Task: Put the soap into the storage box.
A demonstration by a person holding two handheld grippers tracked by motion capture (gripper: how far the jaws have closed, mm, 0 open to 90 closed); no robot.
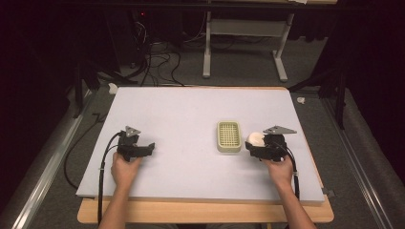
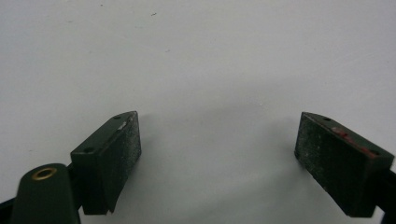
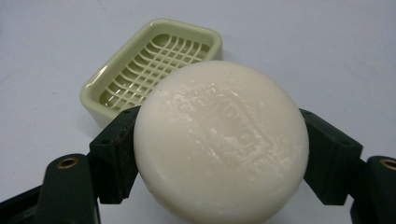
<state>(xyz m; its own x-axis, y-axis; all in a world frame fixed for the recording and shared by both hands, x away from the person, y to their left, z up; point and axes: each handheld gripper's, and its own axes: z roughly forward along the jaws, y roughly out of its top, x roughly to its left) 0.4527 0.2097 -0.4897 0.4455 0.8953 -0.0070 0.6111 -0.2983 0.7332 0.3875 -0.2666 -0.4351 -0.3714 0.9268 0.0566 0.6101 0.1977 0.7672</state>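
Nearest edge first: both hands low on the pale table (image 1: 191,109), forearms coming in from the bottom. Left gripper (image 1: 148,147) sits on the L side, jaws spread wide apart in its own view, nothing btwn the pads (image 2: 119,154), just bare white surface under them. Right gripper (image 3: 219,154) is over on the R side, and it's pinching the soap (image 3: 222,144), a round, off-white bar w/ a faint stamped mark on its face. Pads pressed on either side of the bar, so it's clamped firm, held off the table. From the high view the soap (image 1: 255,139) shows as a white blob at the gripper's tip, just beside the soap dish (image 1: 229,136). Dish is pale green, rectangular, w/ a grid insert, lying flat near mid-table. In the right gripper view the dish (image 3: 154,60) sits right behind the bar, a little to the L. Beyond the table: dark floor, cables (image 1: 157,57), a grey stand (image 1: 243,33).
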